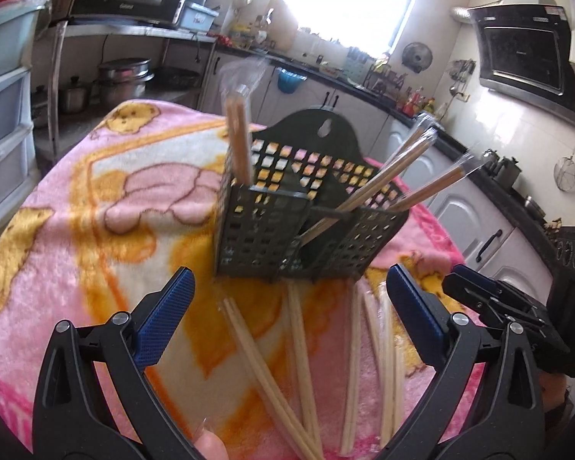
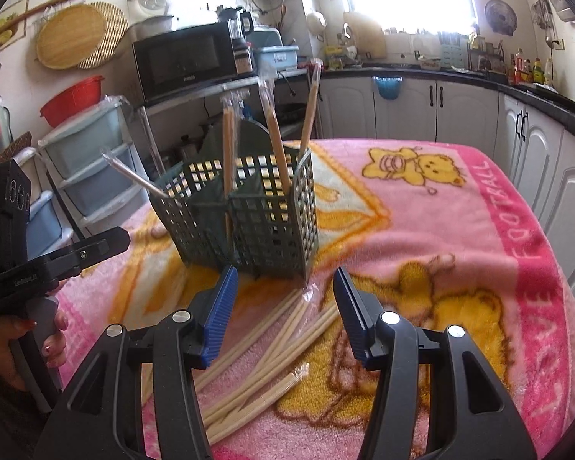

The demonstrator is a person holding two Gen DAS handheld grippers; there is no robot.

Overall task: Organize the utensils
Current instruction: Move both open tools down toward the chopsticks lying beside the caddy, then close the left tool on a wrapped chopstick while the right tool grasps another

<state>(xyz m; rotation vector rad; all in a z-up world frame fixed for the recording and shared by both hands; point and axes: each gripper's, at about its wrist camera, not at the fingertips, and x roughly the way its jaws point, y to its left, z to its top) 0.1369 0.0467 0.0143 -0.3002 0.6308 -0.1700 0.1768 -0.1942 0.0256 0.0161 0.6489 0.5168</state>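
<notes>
I see a table covered by a pink blanket (image 2: 460,230); on it, a green utensil caddy (image 2: 245,214) far, wrapped chopsticks (image 2: 272,349) near.

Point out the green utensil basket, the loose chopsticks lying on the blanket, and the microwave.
green utensil basket (image 2: 272,222): right wrist view, front lattice wall of the right compartment.
loose chopsticks (image 2: 249,395): right wrist view, middle of the pale wrapped pairs lying on the blanket.
microwave (image 2: 184,61): right wrist view, dark door glass.

Right gripper (image 2: 283,287) hanging open, empty, lower centre; wrapped chopsticks (image 2: 264,360) lying beneath; green caddy (image 2: 241,214) sitting mid-frame.
</notes>
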